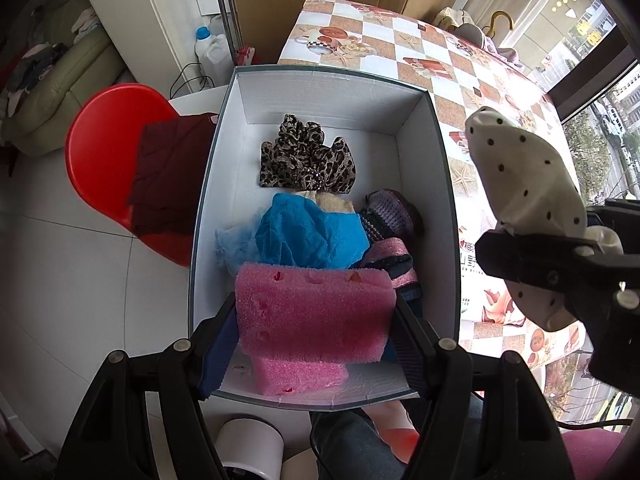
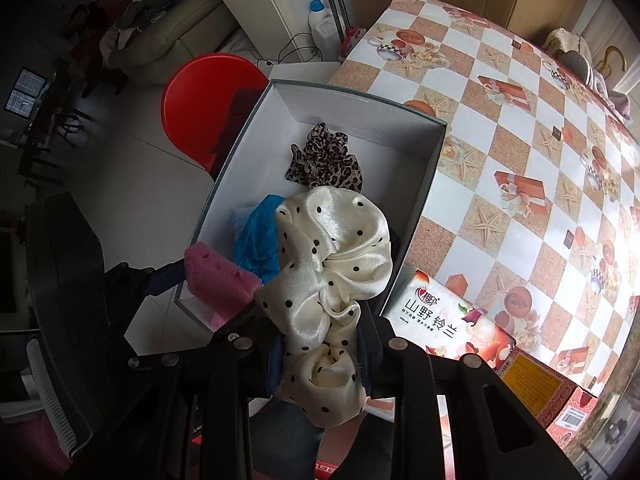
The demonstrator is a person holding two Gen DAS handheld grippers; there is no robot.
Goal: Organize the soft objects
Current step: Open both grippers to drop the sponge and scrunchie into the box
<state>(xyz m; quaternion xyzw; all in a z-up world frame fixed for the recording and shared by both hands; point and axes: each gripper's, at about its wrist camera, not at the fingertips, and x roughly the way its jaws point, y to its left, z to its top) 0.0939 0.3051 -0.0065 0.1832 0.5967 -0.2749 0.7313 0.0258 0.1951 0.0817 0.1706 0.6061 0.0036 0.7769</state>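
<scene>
My left gripper [image 1: 316, 320] is shut on a pink foam sponge [image 1: 314, 312] and holds it over the near end of the open white box [image 1: 436, 184]. The sponge also shows in the right wrist view [image 2: 220, 280]. In the box lie a leopard-print scrunchie [image 1: 306, 158], a blue mesh cloth [image 1: 312, 236] and a purple knitted piece [image 1: 390, 220]. My right gripper [image 2: 320, 344] is shut on a cream polka-dot satin scrunchie [image 2: 332, 256], held above the box's right side; it also shows in the left wrist view [image 1: 524, 184].
The box sits at the edge of a table with a checkered cloth [image 2: 520, 152]. A tissue pack [image 2: 452, 320] and small cartons [image 2: 560, 396] lie right of the box. A red chair [image 1: 104, 140] with a dark red cloth [image 1: 168, 172] stands left.
</scene>
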